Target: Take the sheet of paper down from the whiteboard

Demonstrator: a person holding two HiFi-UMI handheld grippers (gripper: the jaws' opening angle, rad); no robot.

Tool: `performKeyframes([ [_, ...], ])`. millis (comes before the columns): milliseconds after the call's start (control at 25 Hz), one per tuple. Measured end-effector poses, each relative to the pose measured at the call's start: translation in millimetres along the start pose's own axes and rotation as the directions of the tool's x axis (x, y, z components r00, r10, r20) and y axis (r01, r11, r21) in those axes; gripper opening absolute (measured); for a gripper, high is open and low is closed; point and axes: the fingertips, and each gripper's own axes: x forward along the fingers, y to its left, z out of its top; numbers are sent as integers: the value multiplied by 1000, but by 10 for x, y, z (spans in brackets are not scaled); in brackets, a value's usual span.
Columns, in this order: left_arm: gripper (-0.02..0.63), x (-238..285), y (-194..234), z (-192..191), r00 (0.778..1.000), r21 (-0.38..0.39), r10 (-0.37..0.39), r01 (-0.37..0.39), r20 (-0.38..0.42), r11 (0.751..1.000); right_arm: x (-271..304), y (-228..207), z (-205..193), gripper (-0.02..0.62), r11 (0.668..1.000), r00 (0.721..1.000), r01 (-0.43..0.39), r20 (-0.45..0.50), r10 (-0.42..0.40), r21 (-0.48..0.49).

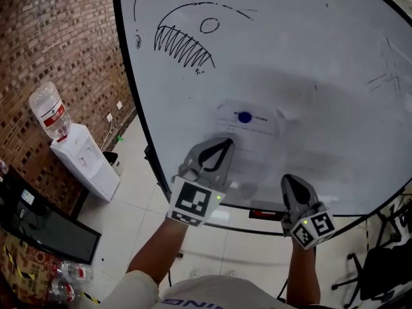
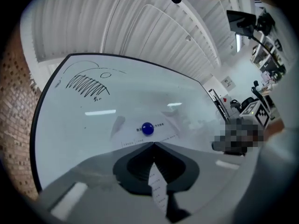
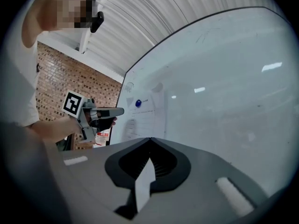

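A white sheet of paper [image 1: 251,134] hangs on the whiteboard [image 1: 309,63], pinned near its top by a round blue magnet [image 1: 244,117]. My left gripper [image 1: 226,142] is shut and empty, its tips just in front of the sheet's lower left part; whether they touch it I cannot tell. In the left gripper view the paper [image 2: 161,130] and magnet [image 2: 147,128] sit just beyond the shut left gripper [image 2: 153,143]. My right gripper [image 1: 288,179] is shut and empty, lower and to the right, off the sheet. The right gripper [image 3: 149,138] view shows the paper [image 3: 148,112] farther left.
A fish sketch [image 1: 183,37] fills the board's upper left. A red object [image 1: 264,214] lies on the board's tray. A water dispenser [image 1: 84,163] stands by the brick wall at left, with bottles [image 1: 64,279] on the floor. An office chair [image 1: 380,269] is at lower right.
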Motion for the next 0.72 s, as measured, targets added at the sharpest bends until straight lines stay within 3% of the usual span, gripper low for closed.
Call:
performKeyframes([
  [120, 17, 146, 69, 168, 1000, 87, 18, -18, -7, 996, 54, -8, 164, 7, 1000, 1000, -3, 27, 4, -12],
  [200, 72, 227, 53, 240, 999, 180, 32, -24, -36, 983, 55, 17, 195, 7, 1000, 999, -7, 35, 7, -9],
  [280, 141, 302, 52, 304, 996, 292, 66, -43, -68, 955, 57, 43, 172, 7, 1000, 999, -11, 32, 11, -6],
  [400, 156, 419, 58, 314, 989, 414, 112, -63, -94, 908, 61, 63, 98, 8, 1000, 1000, -12, 23, 12, 7],
  [520, 156, 500, 33, 276, 984, 461, 129, -58, -125, 886, 50, 65, 32, 8, 1000, 1000, -10, 17, 9, 22],
  [720, 151, 545, 55, 253, 978, 465, 149, -64, -147, 883, 22, 52, -67, 8, 999, 1000, -4, 4, 4, 43],
])
